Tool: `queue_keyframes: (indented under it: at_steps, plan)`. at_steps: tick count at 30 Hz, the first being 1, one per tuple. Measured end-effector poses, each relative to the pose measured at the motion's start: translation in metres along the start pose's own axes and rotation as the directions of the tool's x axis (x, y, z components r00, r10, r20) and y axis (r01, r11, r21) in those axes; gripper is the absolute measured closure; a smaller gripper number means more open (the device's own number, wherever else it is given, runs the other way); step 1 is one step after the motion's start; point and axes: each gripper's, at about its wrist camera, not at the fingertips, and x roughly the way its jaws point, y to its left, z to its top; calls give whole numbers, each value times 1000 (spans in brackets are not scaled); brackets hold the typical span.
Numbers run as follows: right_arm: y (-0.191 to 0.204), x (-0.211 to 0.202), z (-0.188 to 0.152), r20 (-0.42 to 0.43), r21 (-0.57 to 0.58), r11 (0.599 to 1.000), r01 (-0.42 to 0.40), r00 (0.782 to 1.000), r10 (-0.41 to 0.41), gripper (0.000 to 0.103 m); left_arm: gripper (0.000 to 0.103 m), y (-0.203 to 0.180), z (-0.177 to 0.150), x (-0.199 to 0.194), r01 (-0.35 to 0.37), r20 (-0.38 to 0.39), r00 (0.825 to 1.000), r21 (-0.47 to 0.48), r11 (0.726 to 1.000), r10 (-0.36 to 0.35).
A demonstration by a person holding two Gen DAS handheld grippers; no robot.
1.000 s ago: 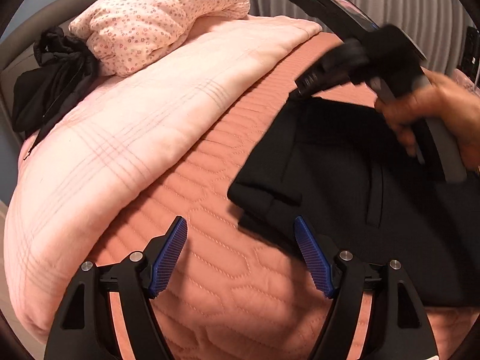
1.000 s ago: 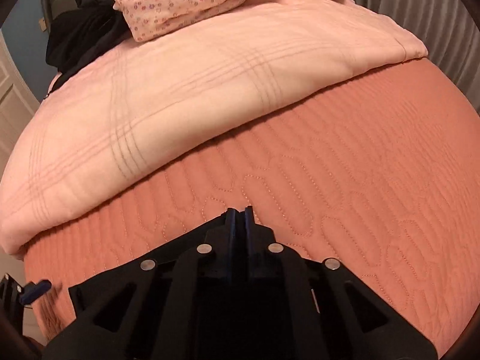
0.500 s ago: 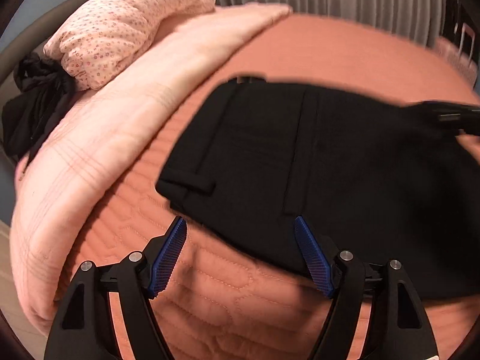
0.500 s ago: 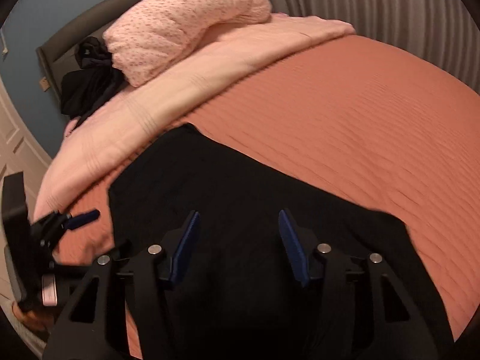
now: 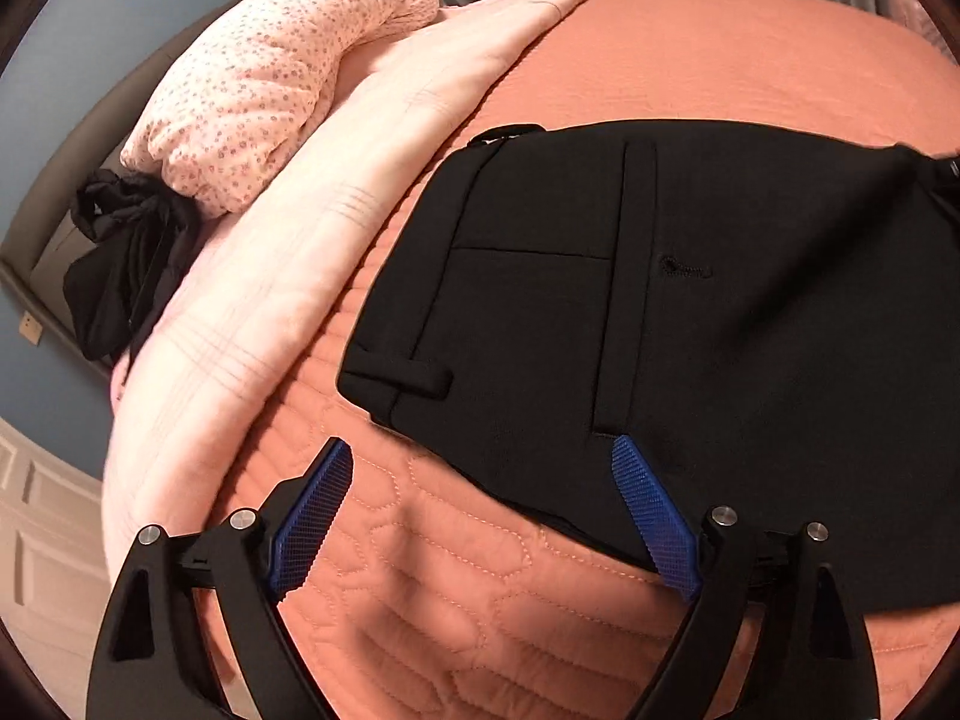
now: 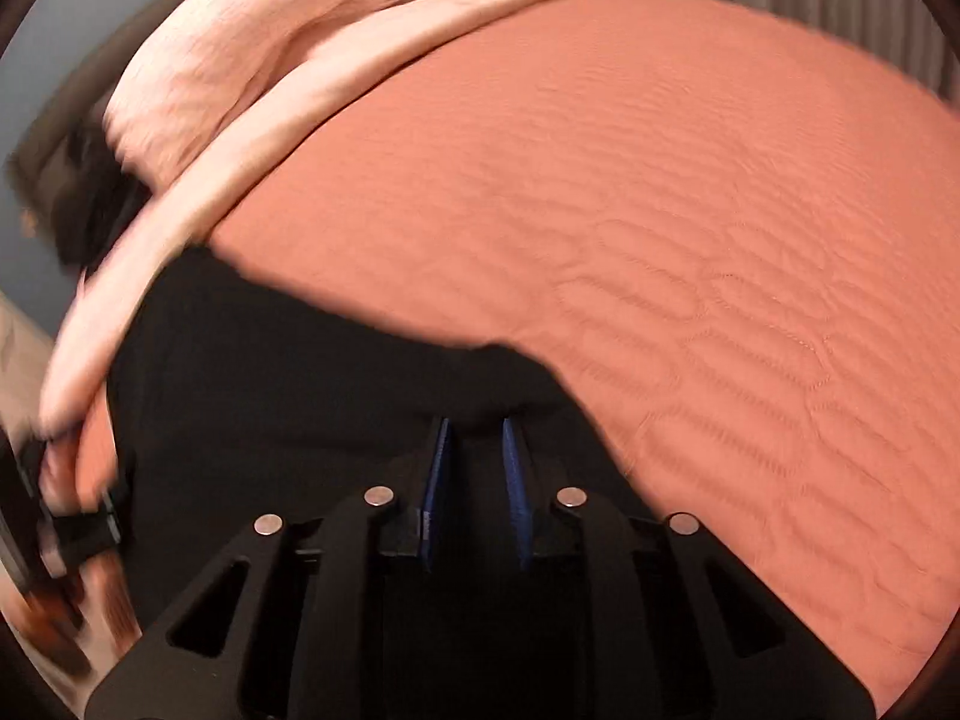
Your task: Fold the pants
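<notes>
Pants [image 5: 690, 312] lie flat on bed [image 5: 750, 54], waistband end toward L gripper [image 5: 483, 507], which hangs wide open w/ nothing held, R gripper [image 6: 475, 468] nearly closed over far edge, fabric between fingers, firm grip unclear, so long axis runs L–R.

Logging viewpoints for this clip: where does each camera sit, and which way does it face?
Left wrist: sits on the left tongs, looking over the black pants toward the floral pillow; both blue pads show, wide apart.
Right wrist: sits on the right tongs, low over the pants, facing across the orange quilt; pads show, narrowly apart, image blurred.
Shared: pants, quilt, pink blanket, pillow.
</notes>
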Motion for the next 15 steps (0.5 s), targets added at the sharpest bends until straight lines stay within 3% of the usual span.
queue_keyframes:
  at_steps: [2, 4, 5, 6, 7, 8, 9, 11, 13, 15]
  plan:
    - [-2, -18, 9, 83, 51, 997, 54, 995, -59, 80, 16, 2, 0, 0, 2, -2, 1000, -4, 1000, -2]
    - [16, -22, 5, 76, 6, 998, -58, 995, 58, 82, 16, 0, -2, 0, -3, 5, 1000, -1, 1000, 3]
    - [26, -15, 2, 49, -57, 996, -69, 996, 72, 82, 16, -2, -1, 0, -13, 5, 1000, 10, 1000, 13]
    - [29, 2, -3, 19, -132, 991, 20, 1000, -18, 84, 16, -3, 0, 0, -17, 5, 1000, 17, 1000, 17]
    - [19, 8, -4, 6, -103, 994, 44, 999, -44, 85, 16, -4, 0, -1, -19, 1, 1000, 21, 1000, 19]
    - [-3, 1, -9, 14, 18, 1000, 10, 1000, -10, 84, 15, -4, -1, -2, -18, -6, 1000, 26, 999, 18]
    - [-8, -12, -14, 45, 78, 997, 28, 998, -32, 80, 15, -3, 1, -4, -18, -11, 1000, 30, 999, 18]
    - [-6, -59, -44, 129, 80, 996, -39, 991, 28, 81, 16, -2, 4, -9, -39, -15, 999, 31, 999, 39]
    - [-8, -93, -90, 133, 26, 1000, 10, 991, -13, 82, 18, 3, 8, -21, -39, -1, 999, 12, 999, 39]
    - [-47, -119, -147, 82, 83, 994, 71, 994, -78, 82, 18, 0, 11, -47, 3, 43, 999, -8, 1000, -3]
